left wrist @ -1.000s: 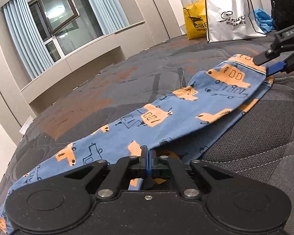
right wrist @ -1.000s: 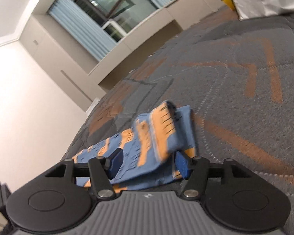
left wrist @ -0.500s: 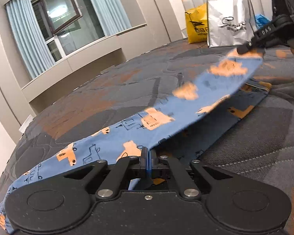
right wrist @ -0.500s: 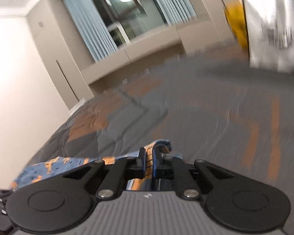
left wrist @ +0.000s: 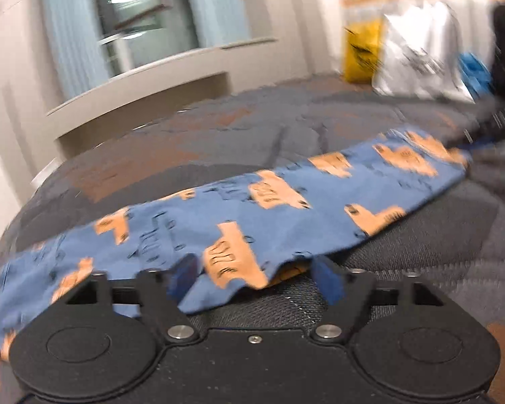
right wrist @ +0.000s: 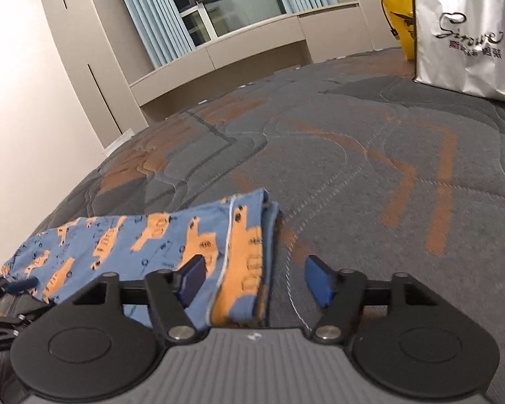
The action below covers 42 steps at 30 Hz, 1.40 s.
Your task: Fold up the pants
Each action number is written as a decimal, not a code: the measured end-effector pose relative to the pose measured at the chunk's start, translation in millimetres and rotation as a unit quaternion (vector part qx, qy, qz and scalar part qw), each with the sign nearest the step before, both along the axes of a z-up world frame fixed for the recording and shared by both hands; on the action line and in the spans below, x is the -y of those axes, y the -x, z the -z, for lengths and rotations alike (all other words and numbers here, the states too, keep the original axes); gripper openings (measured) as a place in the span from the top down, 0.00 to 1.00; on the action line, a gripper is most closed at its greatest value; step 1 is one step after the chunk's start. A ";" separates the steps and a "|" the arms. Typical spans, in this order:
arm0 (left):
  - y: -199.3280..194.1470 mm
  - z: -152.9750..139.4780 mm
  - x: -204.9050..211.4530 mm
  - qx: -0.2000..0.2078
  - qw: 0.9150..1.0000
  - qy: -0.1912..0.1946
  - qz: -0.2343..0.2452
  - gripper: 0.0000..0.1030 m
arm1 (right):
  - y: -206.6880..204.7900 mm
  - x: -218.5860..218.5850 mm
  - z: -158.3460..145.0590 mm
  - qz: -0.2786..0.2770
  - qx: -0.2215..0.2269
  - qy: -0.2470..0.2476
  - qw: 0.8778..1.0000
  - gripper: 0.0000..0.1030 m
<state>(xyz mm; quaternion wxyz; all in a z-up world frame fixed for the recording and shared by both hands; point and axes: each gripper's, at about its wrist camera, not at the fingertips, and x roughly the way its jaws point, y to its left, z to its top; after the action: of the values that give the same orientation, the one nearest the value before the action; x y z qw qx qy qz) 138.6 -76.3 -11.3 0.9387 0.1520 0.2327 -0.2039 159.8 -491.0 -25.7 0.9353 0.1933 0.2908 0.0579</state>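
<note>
The blue pants with orange vehicle prints (left wrist: 286, 208) lie folded lengthwise on the grey and orange bed cover. In the left wrist view my left gripper (left wrist: 256, 281) is open, its blue pads either side of the pants' near edge. In the right wrist view the pants (right wrist: 144, 235) lie flat, waistband end toward me. My right gripper (right wrist: 257, 281) is open over that end, holding nothing. The left gripper (right wrist: 3, 299) shows at the far left by the pants' other end. The right gripper (left wrist: 481, 131) is a blur at the pants' far end.
A white shopping bag (right wrist: 468, 30) and a yellow bag (right wrist: 400, 17) stand at the head of the bed. The bed cover (right wrist: 353, 155) stretches beyond the pants. A window with curtains (right wrist: 219, 3) and a wall ledge lie behind. The bed edge is on the left.
Both grippers were shut on the pants half a second ago and lifted one layer over. Now both have opened and the pants lie flat, folded in half lengthwise.
</note>
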 end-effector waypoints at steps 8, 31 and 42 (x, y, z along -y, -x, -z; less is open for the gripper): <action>19.3 -14.2 -86.3 0.001 0.976 0.106 -0.188 0.13 | 9.2 -6.3 -2.1 0.001 -0.002 0.018 1.000 0.26; -106.0 -10.6 -258.4 -0.020 0.913 0.079 -0.399 0.78 | -3.9 -31.6 5.9 0.011 -0.011 0.029 0.999 0.75; -88.5 -50.6 -193.1 0.067 0.931 0.025 -0.357 0.13 | 2.4 -22.6 6.2 0.013 0.009 -0.001 1.000 0.40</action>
<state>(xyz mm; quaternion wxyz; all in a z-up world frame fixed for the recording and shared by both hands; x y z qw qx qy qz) 227.1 116.8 39.3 0.9664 0.0483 0.2033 0.1498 157.4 -468.4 -31.9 0.9383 0.1976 0.2799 0.0474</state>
